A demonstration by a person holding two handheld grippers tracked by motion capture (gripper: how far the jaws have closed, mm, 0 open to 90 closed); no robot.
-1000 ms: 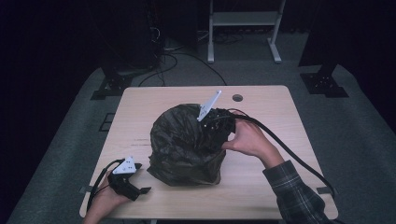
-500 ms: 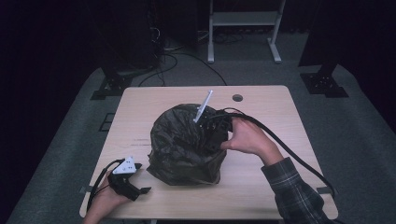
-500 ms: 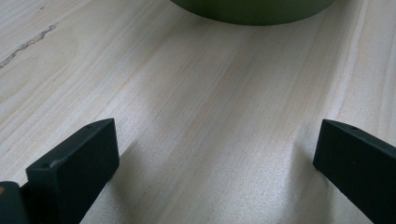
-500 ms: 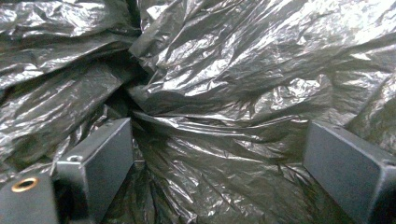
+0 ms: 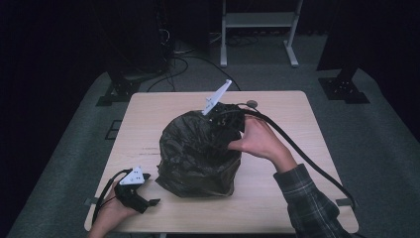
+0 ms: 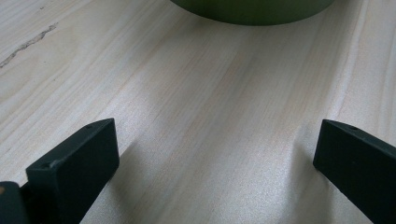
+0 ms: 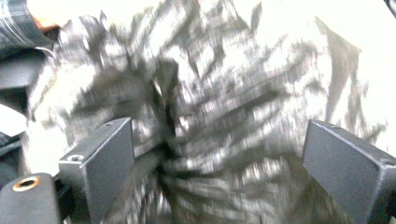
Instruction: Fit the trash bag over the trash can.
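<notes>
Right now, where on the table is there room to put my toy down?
The table is bare along its left side, between the black plastic bag and the left edge, and along the near edge right of the bag. It is crowded at the far middle, where the right hand-held gripper meets the bag.

Bag (image 5: 198, 153) reads to me as thin dark plastic film, crinkled, glossy on the creases. Table (image 5: 148, 114): pale wood grain, smooth, matt, one rough scratch. Left gripper (image 6: 215, 154) jaws look matt black plastic. Sleeve (image 5: 309, 198): soft plaid cloth.
</notes>
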